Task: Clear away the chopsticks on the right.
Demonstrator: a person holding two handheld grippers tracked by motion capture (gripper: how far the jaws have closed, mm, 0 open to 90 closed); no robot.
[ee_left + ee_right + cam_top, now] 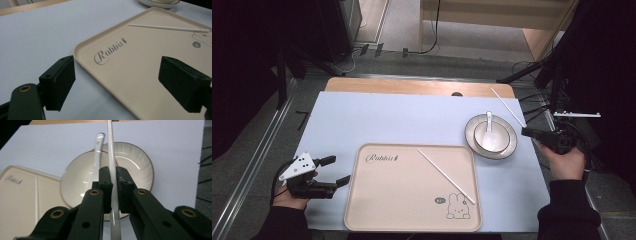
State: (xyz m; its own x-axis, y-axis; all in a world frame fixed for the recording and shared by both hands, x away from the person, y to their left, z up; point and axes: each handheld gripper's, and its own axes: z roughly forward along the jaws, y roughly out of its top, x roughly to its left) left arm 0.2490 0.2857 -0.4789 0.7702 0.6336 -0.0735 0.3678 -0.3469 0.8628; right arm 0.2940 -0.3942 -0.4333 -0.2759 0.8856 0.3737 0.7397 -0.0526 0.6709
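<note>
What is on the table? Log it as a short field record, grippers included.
surface: pale blue mat on a wooden table
tray: beige tray, near centre
on tray: one white chopstick, lying diagonally
plate: plate right of the tray, holding a bowl
in bowl: white spoon
left gripper: open, holding nothing, left of the tray
right gripper: shut on a second chopstick, beside the plate

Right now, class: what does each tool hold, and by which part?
The right tool grips a chopstick near its end. The left tool is open, holding nothing.
</note>
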